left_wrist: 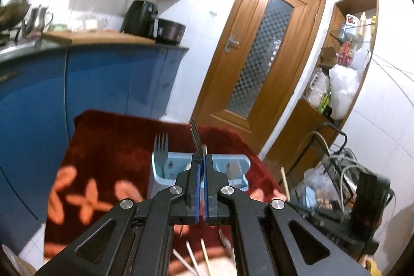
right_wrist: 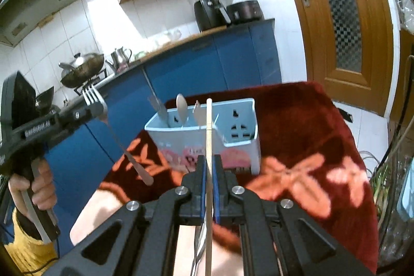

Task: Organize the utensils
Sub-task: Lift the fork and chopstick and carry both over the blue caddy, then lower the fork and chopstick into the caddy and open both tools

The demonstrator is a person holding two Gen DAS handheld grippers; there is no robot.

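Chopstick (right_wrist: 209,144) first: the right gripper (right_wrist: 209,167) is clamped on a pale wooden one, pinched low on its shaft so that the long upper part stands nearly upright and its tip rises in front of the caddy (right_wrist: 240,144). Held that way, it looks ready to be dropped end-first into a slot rather than laid flat. Below the jaws the stick runs on down, and a metal utensil lies blurred under it; I cannot tell what kind.

To the left in the same view, the left gripper (right_wrist: 97,109) is closed on a fork (right_wrist: 121,144), gripping it just under the tines, so the handle hangs down and away at a slant over the table (right_wrist: 323,126). A hand (right_wrist: 33,188) squeezes that gripper's trigger, which is what keeps the fork pinned. From the left wrist camera the fork shows edge-on, tines poking up between the blue pads.

Just beyond both grippers, the light blue caddy stands on the table's red flowered cloth, well within reach. Its left compartment already holds another fork, a spoon and one more metal piece, all handle-down; the right compartment looks empty, likely the place meant for chopsticks. More chopsticks (left_wrist: 196,255) lie loose on the near side, not yet sorted.

Farther off are blue cabinets (right_wrist: 207,61) and a wooden door (left_wrist: 261,51).
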